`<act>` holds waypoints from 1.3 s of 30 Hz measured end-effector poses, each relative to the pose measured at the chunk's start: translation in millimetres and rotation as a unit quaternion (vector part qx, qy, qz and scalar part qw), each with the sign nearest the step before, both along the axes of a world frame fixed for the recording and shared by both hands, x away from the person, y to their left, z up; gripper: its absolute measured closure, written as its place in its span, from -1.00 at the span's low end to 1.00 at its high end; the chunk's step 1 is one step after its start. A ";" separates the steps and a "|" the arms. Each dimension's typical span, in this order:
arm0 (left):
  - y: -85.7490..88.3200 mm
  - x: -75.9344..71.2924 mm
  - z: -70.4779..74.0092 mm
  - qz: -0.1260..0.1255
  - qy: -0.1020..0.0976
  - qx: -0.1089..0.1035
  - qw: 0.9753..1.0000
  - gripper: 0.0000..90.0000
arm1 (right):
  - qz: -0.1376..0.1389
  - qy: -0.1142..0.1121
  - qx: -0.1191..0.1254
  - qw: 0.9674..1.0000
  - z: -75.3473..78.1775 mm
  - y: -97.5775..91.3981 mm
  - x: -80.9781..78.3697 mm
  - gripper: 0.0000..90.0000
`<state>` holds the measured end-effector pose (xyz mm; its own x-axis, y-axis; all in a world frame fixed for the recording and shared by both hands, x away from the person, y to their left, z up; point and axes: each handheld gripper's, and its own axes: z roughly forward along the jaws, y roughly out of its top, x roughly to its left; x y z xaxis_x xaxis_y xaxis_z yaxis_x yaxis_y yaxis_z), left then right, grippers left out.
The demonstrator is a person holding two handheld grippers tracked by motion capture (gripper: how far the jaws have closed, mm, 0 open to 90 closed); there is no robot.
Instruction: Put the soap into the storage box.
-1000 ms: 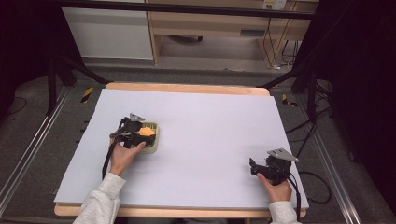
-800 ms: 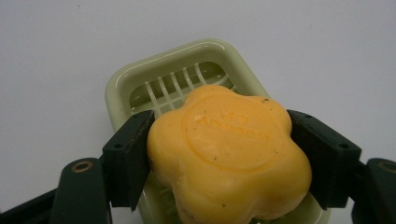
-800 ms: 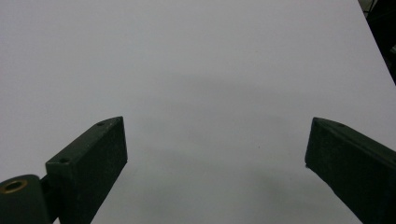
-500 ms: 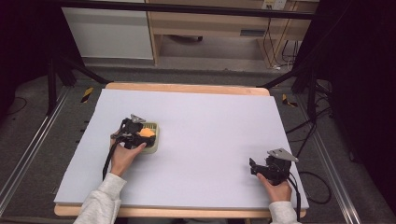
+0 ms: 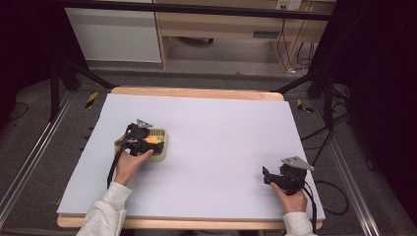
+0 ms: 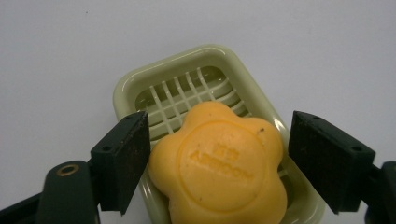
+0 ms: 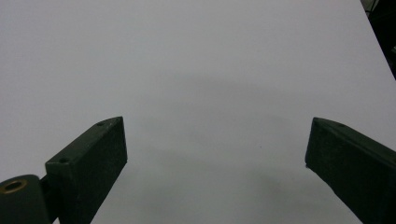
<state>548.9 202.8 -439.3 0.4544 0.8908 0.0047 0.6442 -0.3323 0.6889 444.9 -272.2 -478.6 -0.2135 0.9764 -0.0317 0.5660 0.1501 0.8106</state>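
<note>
Left claw [image 6: 217, 158] hangs spread over the flower-shaped orange soap bar [image 6: 219, 163], jaws flanking its lobes, one about touching, the other apart. The soap sits in the pale green soap dish [image 6: 140, 81] on the surface [image 5: 221, 123], toward its left edge. It looks hard, waxy and likely slippery, so squeeze across opposite lobes. Right claw [image 5: 266, 175] rests spread near the front right corner.
</note>
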 end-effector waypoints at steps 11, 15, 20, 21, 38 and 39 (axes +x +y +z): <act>-0.1 -9.0 10.3 -0.010 -0.016 -0.011 1.000 -0.56 | 0.000 -0.001 0.000 1.000 0.2 -0.4 -0.5 -0.87; 1.0 -15.6 13.0 -0.015 -0.019 -0.007 1.000 -0.56 | -0.002 0.000 0.004 1.000 0.1 -1.1 -1.0 -0.87; 7.6 -26.0 15.1 -0.015 -0.031 -0.015 0.999 -0.55 | -0.003 0.001 0.004 1.000 -0.3 -0.9 -1.6 -0.87; 9.5 -27.9 15.5 -0.014 -0.031 -0.016 0.999 -0.55 | -0.002 0.001 0.004 1.000 -0.5 -1.3 -1.9 -0.87; 48.6 -70.9 1.7 0.011 -0.068 -0.041 0.997 -0.49 | -0.014 0.004 0.004 1.000 -3.4 -6.7 -6.4 -0.87; 48.6 -70.9 1.7 0.011 -0.068 -0.041 0.997 -0.49 | -0.015 0.004 0.005 1.000 -3.7 -7.3 -6.7 -0.87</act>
<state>478.0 251.3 -437.6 0.4353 0.9002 -0.0091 0.5498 -0.2578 0.7945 438.1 -279.5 -482.3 -0.1853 0.9825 -0.0205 0.5765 0.1256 0.8074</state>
